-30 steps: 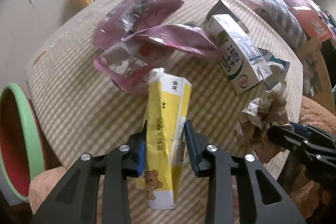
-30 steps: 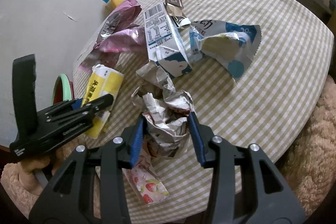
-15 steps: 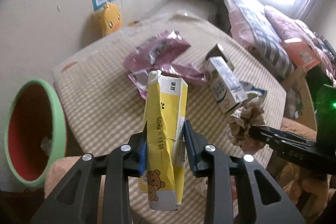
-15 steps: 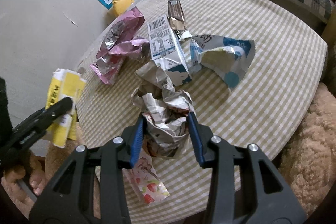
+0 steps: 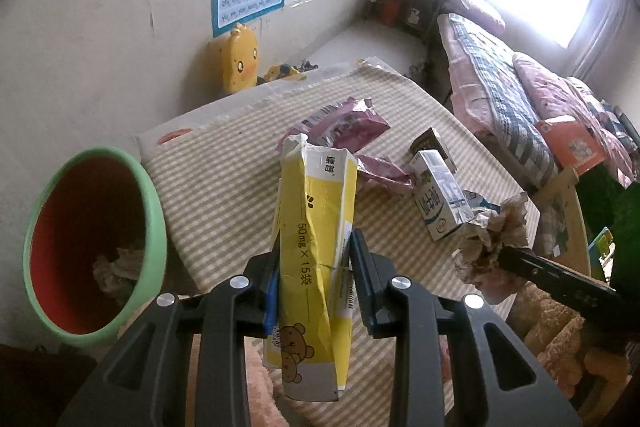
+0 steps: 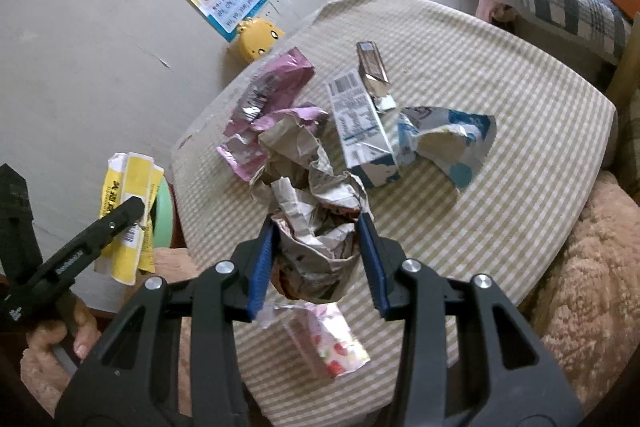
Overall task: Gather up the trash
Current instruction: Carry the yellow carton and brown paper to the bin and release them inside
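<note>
While the yellow carton [image 5: 316, 227] stands pinched between the left gripper [image 5: 314, 279] fingers, the green bin [image 5: 154, 211] sits to their left; the right gripper [image 6: 316, 251] fingers squeeze crumpled paper [image 6: 308, 195] (loosely wadded) above the desk [image 6: 500, 187], so scraps could shed short of the bin.

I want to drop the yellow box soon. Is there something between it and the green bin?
Nothing visible blocks it. The left hand-held gripper holds the yellow box above the table edge; the green bin stands open beside it, to the left.
</note>
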A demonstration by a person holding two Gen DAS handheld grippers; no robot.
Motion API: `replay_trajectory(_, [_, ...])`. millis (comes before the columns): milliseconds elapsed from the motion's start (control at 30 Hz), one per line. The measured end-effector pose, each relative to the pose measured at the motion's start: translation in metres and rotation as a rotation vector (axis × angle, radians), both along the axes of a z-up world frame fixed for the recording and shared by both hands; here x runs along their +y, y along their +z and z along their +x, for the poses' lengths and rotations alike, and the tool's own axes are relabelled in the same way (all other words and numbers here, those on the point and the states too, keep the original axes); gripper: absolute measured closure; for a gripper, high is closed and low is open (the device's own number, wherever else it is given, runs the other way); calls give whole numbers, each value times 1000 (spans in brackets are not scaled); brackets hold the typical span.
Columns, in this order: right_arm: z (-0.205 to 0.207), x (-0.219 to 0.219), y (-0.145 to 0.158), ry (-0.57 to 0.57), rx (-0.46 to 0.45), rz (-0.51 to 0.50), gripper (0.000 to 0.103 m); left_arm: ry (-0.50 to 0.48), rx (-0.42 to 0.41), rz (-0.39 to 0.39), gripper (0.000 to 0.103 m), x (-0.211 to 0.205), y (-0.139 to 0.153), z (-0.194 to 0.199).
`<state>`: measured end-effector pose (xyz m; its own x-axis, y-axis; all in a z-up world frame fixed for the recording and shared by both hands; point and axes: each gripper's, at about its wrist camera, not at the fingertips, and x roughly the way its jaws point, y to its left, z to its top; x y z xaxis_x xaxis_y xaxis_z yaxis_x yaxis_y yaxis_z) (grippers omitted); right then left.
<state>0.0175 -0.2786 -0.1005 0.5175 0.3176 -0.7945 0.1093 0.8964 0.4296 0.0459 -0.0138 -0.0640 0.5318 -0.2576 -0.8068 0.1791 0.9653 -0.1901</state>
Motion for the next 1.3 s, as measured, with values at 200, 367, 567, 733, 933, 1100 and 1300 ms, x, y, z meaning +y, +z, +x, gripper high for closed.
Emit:
replay_trajectory(200, [0,22,11,30,-12,-7,63,7,-18,-16,75,10,4,-3])
replay_trajectory(367, [4,42,20,63,-21,-31,63,27,-41,-19,74,22,8,-6])
replay_trajectory(567, [7,57,27,86,-32,-46,63,66,-43,-33,74,44,9,-8])
replay_trajectory(733, [12,69,33,107,-47,-52,63,112,-63,-36,74,64,14,-10])
replay_trajectory(933, [19,86,41,137,-59,-61,63,162,-84,-30,74,89,19,-10])
replay_trajectory(1100, [27,109,46,190,-72,-62,63,199,-76,-34,74,105,16,-8])
replay_trajectory(1300, [36,143,46,262,-77,-56,63,235,-72,-33,74,120,12,-9])
